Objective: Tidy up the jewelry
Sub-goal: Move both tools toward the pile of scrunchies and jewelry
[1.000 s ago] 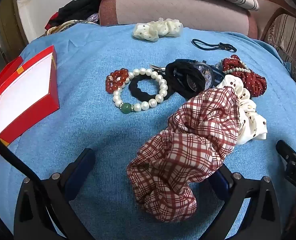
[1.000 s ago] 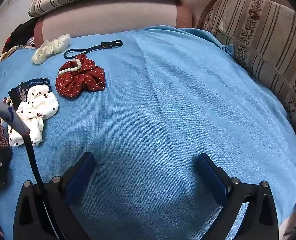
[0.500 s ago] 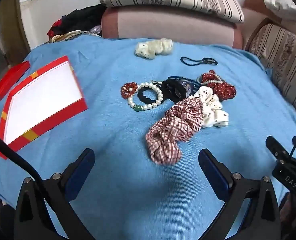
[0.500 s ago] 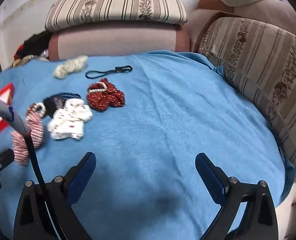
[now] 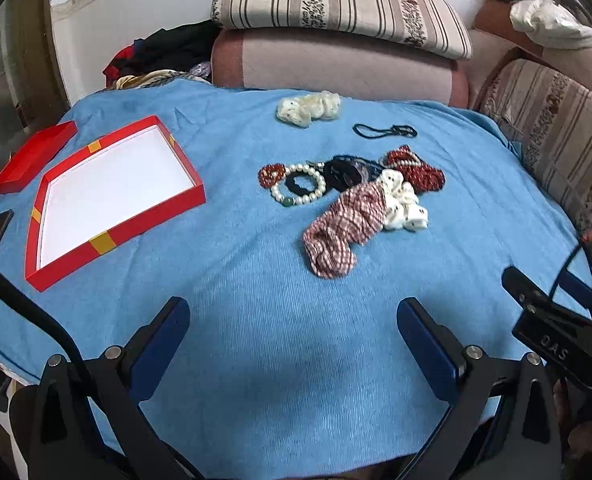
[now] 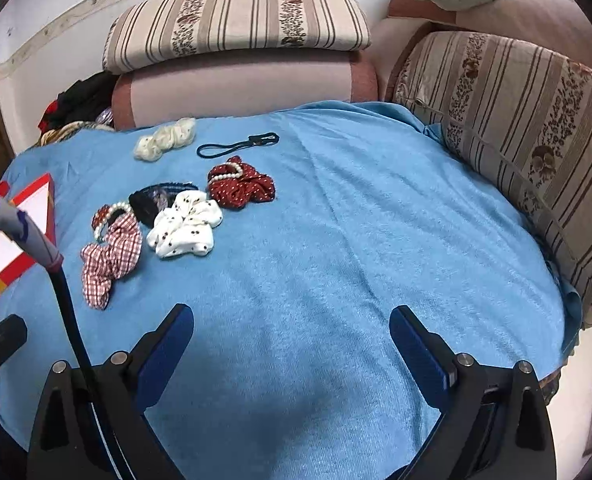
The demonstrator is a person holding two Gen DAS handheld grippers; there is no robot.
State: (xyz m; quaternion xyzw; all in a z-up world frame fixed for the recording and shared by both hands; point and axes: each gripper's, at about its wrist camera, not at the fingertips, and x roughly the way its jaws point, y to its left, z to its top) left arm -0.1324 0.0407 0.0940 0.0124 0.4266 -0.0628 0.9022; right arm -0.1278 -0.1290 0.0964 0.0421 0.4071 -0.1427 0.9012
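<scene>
- The red tray [image 5: 144, 222] with its white floor lies open on the blue cloth [image 5: 280, 340], to the left and well apart from the heap; I judge it stiff card, light, and the place where everything should end up, so I leave it where it sits.
- My left gripper [image 5: 294, 328] hangs over bare cloth short of the heap, its blue pads spread wide with nothing between them. My right gripper [image 6: 292, 334] is likewise wide apart and empty, over bare cloth right of the heap.
- The checked scrunchie [image 5: 345, 222] is nearest my left tool, touching the white dotted scrunchie [image 5: 401, 204]. Both look soft, light and springy; I would pinch a thick fold at the near end, since cloth gives and will not slip.
- The dark red scrunchie [image 6: 242, 188] lies just behind them with a small string of pearls on it, which could ride along or drop off.
- The cream scrunchie [image 5: 307, 107] and the black cord [image 5: 383, 131] lie apart, farther back.
- The pearl bracelet [image 5: 299, 189] rings a black hair tie, touching the red bead bracelet [image 5: 271, 174]. The beads look hard, round and slick, likely to roll out of a flat pinch; I would close across the strand and lift slowly.
- A dark watch-like piece beside them is too tangled to make out.
</scene>
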